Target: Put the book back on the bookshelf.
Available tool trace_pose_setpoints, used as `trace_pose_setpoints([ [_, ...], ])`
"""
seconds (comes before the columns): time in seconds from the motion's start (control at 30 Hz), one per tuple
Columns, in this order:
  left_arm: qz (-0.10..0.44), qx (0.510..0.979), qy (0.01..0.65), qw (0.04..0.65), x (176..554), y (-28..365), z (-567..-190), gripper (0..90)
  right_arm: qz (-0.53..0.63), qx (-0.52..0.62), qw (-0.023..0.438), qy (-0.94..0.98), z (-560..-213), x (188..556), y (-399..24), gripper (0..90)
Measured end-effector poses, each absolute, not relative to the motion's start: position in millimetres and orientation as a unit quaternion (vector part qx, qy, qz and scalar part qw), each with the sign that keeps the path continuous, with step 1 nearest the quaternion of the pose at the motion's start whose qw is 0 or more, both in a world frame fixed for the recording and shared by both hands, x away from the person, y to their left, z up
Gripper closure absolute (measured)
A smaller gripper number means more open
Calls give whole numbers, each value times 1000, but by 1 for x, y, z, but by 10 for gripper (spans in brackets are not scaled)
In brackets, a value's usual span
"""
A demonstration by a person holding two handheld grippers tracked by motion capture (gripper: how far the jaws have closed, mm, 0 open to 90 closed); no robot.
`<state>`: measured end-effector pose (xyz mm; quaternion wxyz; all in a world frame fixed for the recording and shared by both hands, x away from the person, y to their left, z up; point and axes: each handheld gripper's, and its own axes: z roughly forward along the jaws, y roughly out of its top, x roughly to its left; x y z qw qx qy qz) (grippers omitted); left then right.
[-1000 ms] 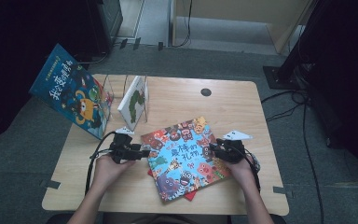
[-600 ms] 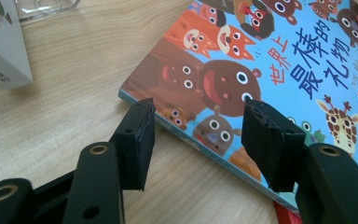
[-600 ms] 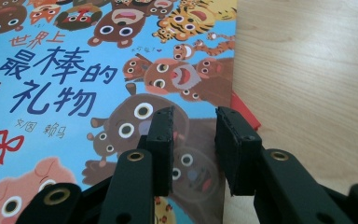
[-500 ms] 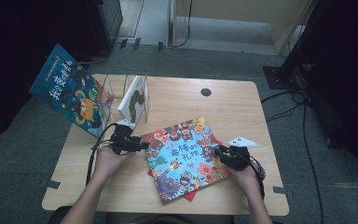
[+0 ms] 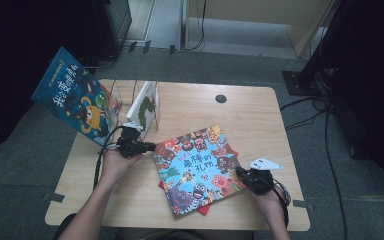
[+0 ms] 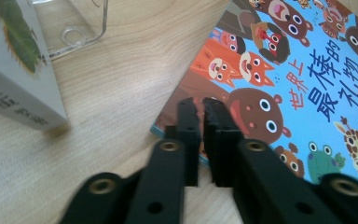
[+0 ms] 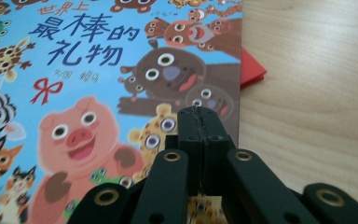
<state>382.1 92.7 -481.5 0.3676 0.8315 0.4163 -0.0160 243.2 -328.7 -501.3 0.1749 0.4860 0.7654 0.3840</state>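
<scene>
We pinch blue animal-cover picture book (image 5: 196, 169) edges with left gripper (image 5: 150, 147) and right gripper (image 5: 241, 174); lift both evenly.

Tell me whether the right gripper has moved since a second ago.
Yes. The right gripper has slid along the animal picture book, from its right edge toward the near-right corner, away from the table's round hole. Its jaws have just closed.
</scene>
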Motion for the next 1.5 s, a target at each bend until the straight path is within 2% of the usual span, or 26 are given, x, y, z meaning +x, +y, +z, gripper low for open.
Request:
trace_pose_setpoints([
  [0.03,-13,835,410,365,384,92,-483,900,385,485,175,765,-502,239,-330,900],
  [0.33,-9,836,409,365,391,88,-486,900,385,489,170,764,-501,216,-331,900],
  [0.7,4,831,413,373,393,88,-488,893,384,499,170,758,-501,210,-332,900],
  [1.03,9,833,415,367,393,89,-487,885,381,513,187,746,-502,198,-332,900],
  [1.5,13,829,423,365,396,92,-488,867,378,524,170,744,-504,184,-334,900],
])
